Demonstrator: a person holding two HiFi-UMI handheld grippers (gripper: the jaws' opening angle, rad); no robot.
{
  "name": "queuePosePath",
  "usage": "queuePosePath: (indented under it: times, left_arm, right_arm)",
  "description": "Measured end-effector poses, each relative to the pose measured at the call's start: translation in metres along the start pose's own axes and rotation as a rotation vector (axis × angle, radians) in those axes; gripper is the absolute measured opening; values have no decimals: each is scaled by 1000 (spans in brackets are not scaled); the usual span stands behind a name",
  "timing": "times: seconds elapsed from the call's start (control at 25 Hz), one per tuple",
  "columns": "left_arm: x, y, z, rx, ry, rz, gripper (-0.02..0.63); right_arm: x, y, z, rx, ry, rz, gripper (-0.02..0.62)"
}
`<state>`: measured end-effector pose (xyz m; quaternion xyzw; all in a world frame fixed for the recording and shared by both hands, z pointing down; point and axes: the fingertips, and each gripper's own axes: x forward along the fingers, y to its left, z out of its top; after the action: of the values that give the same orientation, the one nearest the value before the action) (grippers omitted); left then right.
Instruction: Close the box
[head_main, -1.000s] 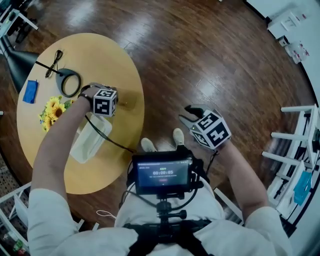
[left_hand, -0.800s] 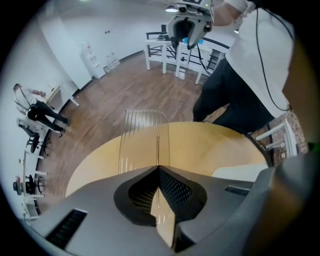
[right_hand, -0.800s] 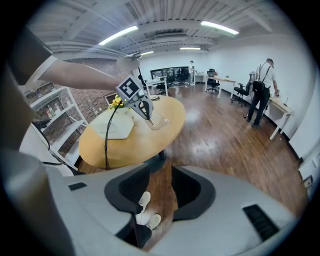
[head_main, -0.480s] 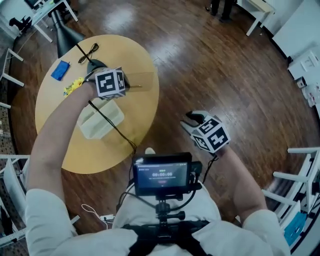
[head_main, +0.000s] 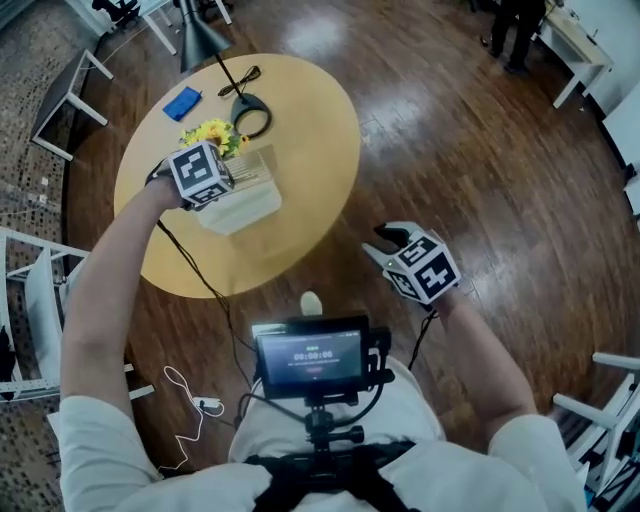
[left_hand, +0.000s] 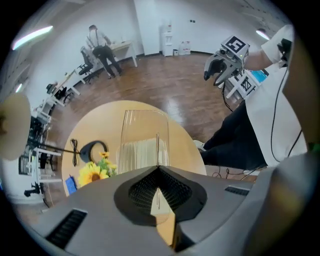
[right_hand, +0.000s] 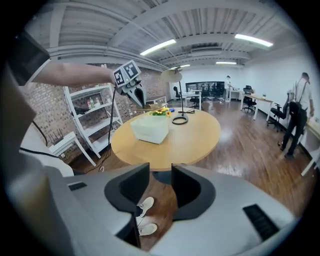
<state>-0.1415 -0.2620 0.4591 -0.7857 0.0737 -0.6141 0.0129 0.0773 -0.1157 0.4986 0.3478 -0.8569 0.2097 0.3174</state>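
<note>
A translucent white box sits on the round wooden table. Its clear lid stands up from the far side. My left gripper is shut on the lid's edge. In the left gripper view the thin clear lid runs edge-on into the closed jaws of the left gripper. My right gripper hangs open over the floor, right of the table, with nothing between its jaws. From the right gripper I see the box and the left gripper above it.
Sunflowers, a black lamp base with its cable and a blue item lie at the table's far side. White chairs stand to the left. A white shelf is behind the table. People stand far off.
The head view has swung, so the table now sits higher and more to the right. My left gripper keeps its hold on the lid's edge. The right gripper has barely moved.
</note>
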Motion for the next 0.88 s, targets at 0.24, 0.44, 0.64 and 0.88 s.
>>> queuePosePath:
  times: [0.24,0.44,0.64,0.88]
  left_arm:
    - [7,-11,-38,-144,21,-13,0]
    - [28,-11,-49,-195,17,-36,0]
    - [49,-6,-52,-201,44,-54,0]
    - [67,-4,-55,-226,44,-81,0]
  right_arm:
    - [14,12,9,-44,11,41,146]
    - [24,14,24,-66,24,42,146]
    - [28,29,23,-53,38,36,146]
    - [25,30,4,-17,58,6,146]
